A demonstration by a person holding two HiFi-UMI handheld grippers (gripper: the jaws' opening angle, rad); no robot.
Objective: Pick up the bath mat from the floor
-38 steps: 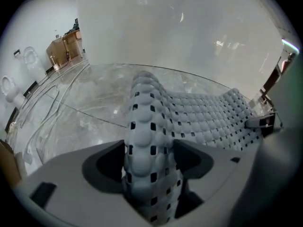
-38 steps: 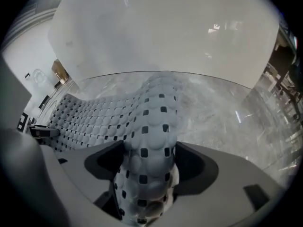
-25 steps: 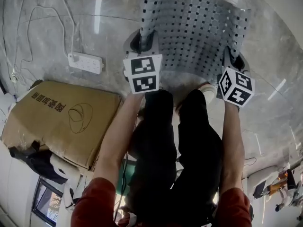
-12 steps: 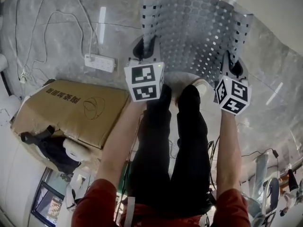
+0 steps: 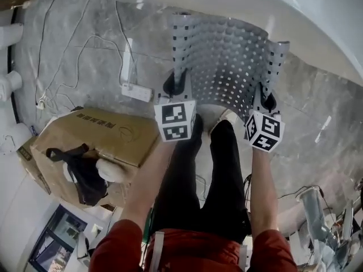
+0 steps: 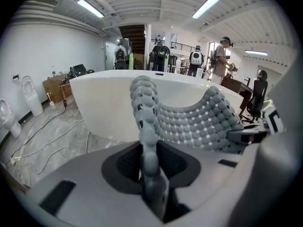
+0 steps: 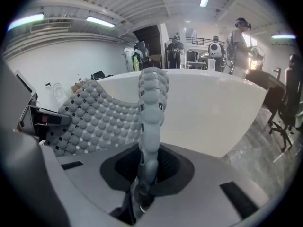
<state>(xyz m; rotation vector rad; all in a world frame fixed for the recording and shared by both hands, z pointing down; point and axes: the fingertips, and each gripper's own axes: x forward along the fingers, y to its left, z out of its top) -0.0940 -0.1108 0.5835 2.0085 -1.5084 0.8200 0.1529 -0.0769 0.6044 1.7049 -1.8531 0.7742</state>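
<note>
While the person stands bent over grey marble floor (image 5: 85, 55), the bath mat (image 5: 227, 61) hangs in front of their black trouser legs (image 5: 221, 180), held up by both tools.

- Mat: grey, studded with round bumps and pierced with small square holes. It sags in a curve between the two grips, with each side edge turned upward. Behind it is the white wall of a bathtub (image 5: 317, 16). I cannot tell whether its far edge touches the floor.
- Left gripper (image 5: 177, 85): its jaws have just been closing and now stand narrow, pinched on the mat's left edge. In the left gripper view the edge rises straight up out of the jaws.
- Right gripper (image 5: 265, 100): its jaws have also just been closing. They are narrow too, clamped on the right edge, which stands up between them the same way.
- Marker cubes (image 5: 174, 119) sit on both tools, facing up toward the head.
- To the person's left, a cardboard box (image 5: 96, 135) lies on the floor with a black strap (image 5: 85, 174) over it. A white power strip (image 5: 138, 92) and its loose cables are just beyond the box.
- Several people (image 6: 220, 56) stand in the far background past the tub.
</note>
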